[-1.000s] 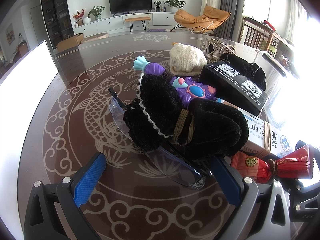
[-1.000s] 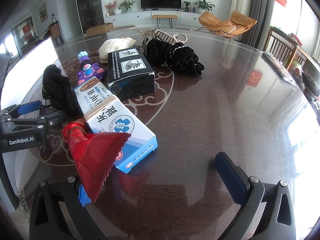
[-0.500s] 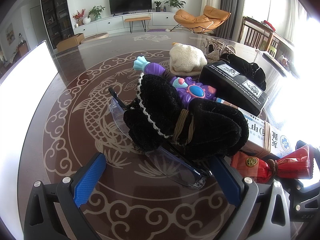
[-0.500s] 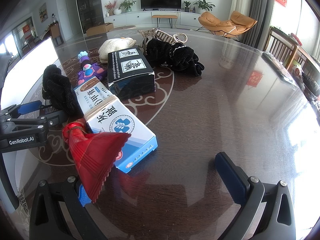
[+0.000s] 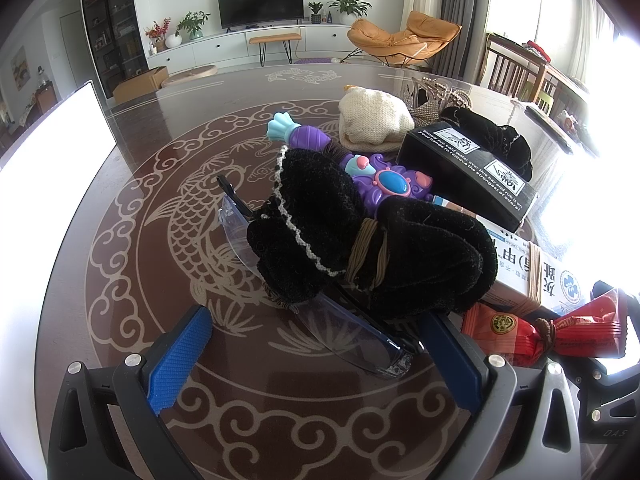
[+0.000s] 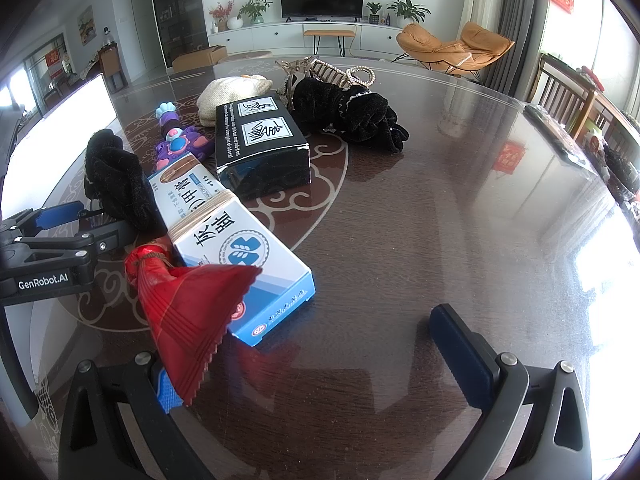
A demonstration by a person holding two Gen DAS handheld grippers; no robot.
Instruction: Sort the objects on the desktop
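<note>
Landmark: the blue-and-white medicine box (image 6: 240, 256), lying flat on the dark patterned table (image 6: 420, 240), a rubber band round its middle.

- Red snack packet (image 6: 188, 312): lies against the box's near left corner, its crimped end over the right gripper's left finger.
- Black velvet scrunchie (image 5: 360, 240): just left of the box, resting on clear safety glasses (image 5: 352, 336).
- Purple toy wand (image 5: 384, 184): beyond the scrunchie, at the box's far left.
- Black carton (image 6: 260, 144): touching or almost touching the box's far end.
- Cream knitted pouch (image 6: 228, 96): behind the carton.
- Second black scrunchie (image 6: 352, 116): right of the carton.
- Left gripper (image 5: 320, 360): left of the box, fingers spread wide, the glasses' near end between them, nothing clasped.
- Right gripper (image 6: 320, 360): in front of the box, fingers spread wide, grasping nothing.
</note>
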